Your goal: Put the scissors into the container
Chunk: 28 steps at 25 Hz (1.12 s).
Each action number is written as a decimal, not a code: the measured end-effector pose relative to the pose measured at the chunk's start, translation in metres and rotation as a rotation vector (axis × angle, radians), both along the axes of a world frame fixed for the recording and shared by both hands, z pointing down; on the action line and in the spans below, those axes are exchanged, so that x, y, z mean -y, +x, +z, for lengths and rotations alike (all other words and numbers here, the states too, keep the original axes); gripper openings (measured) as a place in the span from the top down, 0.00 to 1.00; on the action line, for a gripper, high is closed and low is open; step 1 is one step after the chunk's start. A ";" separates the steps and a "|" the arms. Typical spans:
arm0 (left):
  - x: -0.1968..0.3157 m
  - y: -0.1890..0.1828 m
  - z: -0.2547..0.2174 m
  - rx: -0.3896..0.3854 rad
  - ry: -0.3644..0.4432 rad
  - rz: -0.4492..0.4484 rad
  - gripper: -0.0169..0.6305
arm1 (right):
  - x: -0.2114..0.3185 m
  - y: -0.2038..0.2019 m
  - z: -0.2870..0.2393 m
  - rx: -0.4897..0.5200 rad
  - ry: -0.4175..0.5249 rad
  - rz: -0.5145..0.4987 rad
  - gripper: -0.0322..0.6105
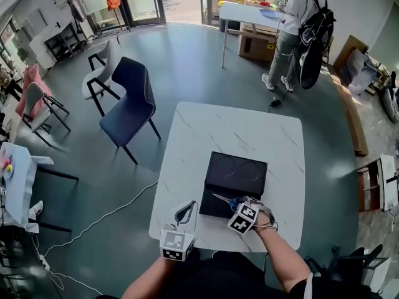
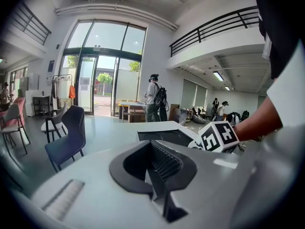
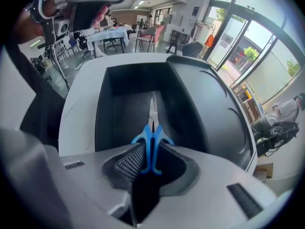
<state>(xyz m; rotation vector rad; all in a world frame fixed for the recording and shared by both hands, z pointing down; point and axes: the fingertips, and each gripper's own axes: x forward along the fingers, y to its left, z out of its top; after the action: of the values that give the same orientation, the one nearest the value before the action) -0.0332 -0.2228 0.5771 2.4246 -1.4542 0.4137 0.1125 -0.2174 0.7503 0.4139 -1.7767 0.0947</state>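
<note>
A person stands at a white table (image 1: 249, 136) with a gripper in each hand. The right gripper (image 3: 150, 165) has its fingers closed on the blue handles of the scissors (image 3: 152, 138). The handles stand on edge between the ribbed pads, and the closed blades run straight ahead from the fingertips. Just below and ahead of those fingertips lies the black container (image 3: 102, 104), with its open tray directly under the blades. Whether the blade tips touch the tray floor cannot be told. To the right of the fingers is the container's raised half, marked with two round dents. The left gripper (image 2: 155, 171) is well to the left of the right fingers, over the table's near edge, and its fingers are closed together on nothing. Far ahead of both pairs of fingers, a dark blue chair (image 1: 128, 108) and a person with a backpack (image 1: 298, 17) are on the floor.
</note>
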 end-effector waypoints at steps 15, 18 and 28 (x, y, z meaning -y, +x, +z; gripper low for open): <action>-0.004 -0.007 -0.002 0.000 0.007 0.003 0.96 | 0.007 -0.005 -0.073 0.162 0.187 0.110 0.81; -0.003 -0.004 -0.006 -0.003 0.014 0.014 0.96 | 0.011 -0.008 -0.109 0.297 0.263 0.196 0.88; 0.001 0.014 -0.029 -0.061 0.064 0.058 0.96 | 0.009 -0.006 -0.231 0.831 0.557 0.447 0.94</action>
<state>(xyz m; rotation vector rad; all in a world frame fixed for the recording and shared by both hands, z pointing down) -0.0188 -0.2233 0.5484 2.5122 -1.3951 0.3077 0.1066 -0.2267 0.5195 1.3197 -2.4879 0.0907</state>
